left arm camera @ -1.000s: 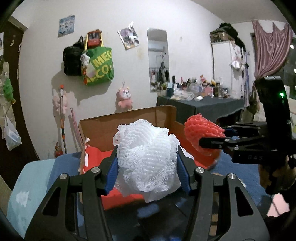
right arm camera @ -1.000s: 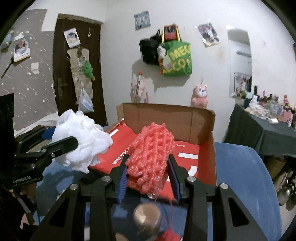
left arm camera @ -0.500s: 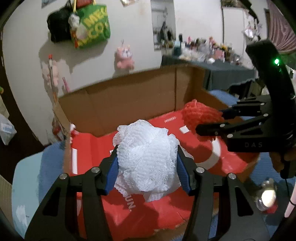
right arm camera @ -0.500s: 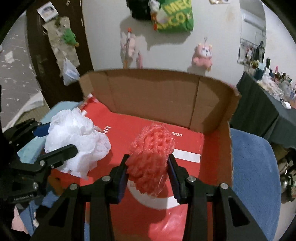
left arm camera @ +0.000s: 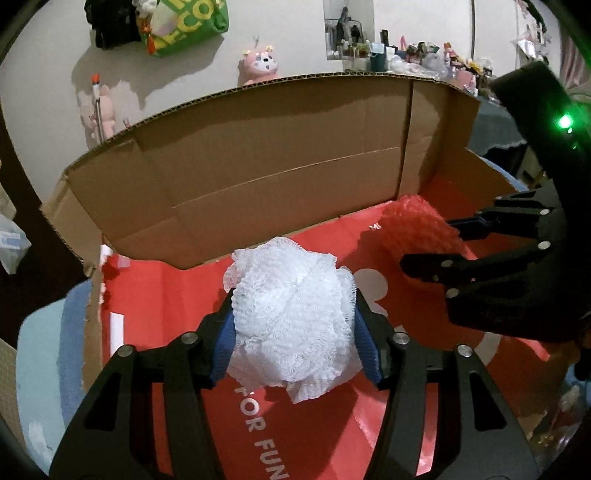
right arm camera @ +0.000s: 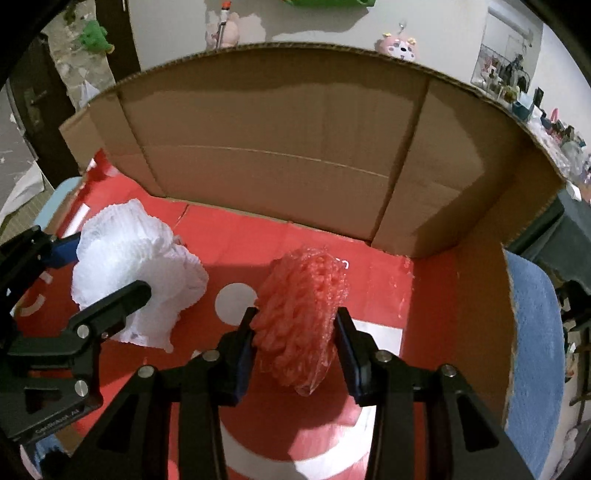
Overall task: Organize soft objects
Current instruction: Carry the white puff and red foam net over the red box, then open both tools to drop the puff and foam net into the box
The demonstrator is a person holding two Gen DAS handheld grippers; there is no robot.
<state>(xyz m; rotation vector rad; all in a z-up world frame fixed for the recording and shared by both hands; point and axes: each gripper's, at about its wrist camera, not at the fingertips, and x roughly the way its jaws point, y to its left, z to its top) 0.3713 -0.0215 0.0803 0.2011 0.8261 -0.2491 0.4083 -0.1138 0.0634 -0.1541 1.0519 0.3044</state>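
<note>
A white mesh puff (left arm camera: 291, 314) sits between the blue pads of my left gripper (left arm camera: 295, 299), low over the red floor of the open cardboard box (left arm camera: 277, 147). The jaws are opening, and the pads still touch the puff's sides. To its right, my right gripper (right arm camera: 296, 315) holds a red foam net (right arm camera: 299, 295) just above the same red floor (right arm camera: 369, 266). Those jaws are opening too, with the net still between the pads. Both grippers point steeply down into the box. The left gripper (right arm camera: 110, 264) and its white puff (right arm camera: 129, 258) also show at the left of the right wrist view.
The box's tall brown back wall (right arm camera: 295, 147) stands close ahead, with a side wall (right arm camera: 480, 314) on the right. Blue bedding (right arm camera: 535, 332) surrounds the box. A pink plush (left arm camera: 260, 66) and a green bag (left arm camera: 184, 26) hang on the wall behind.
Both grippers have moved forward and down, from in front of the box to inside it, and tilted further downward. The puff and the net travelled with them.
</note>
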